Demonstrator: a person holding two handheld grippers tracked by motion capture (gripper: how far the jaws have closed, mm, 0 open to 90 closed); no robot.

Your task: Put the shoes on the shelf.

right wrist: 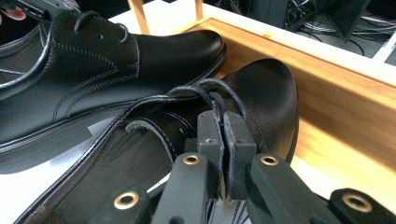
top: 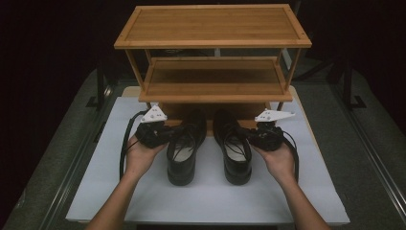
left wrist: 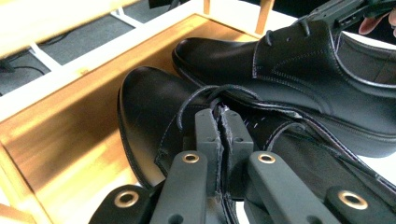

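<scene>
Two black lace-up shoes stand side by side on the white mat, toes toward a wooden rack. My left gripper (top: 167, 133) (left wrist: 219, 116) is shut on the lacing flap of the left shoe (top: 184, 148) (left wrist: 149, 107), coming in from its outer side. My right gripper (top: 250, 135) (right wrist: 222, 119) is shut the same way on the flap of the right shoe (top: 234, 151) (right wrist: 266, 88). Both toes reach over the rack's bottom shelf (left wrist: 70, 126) (right wrist: 345, 102). Each gripper view also shows the other shoe (left wrist: 289, 60) (right wrist: 107, 56) farther off.
The bamboo rack (top: 213, 24) has a top shelf, a middle shelf (top: 213, 79) and a low bottom shelf with a raised rim. Its posts stand at the corners. The white mat (top: 210, 199) covers the table in front. Dark floor and stand legs lie on both sides.
</scene>
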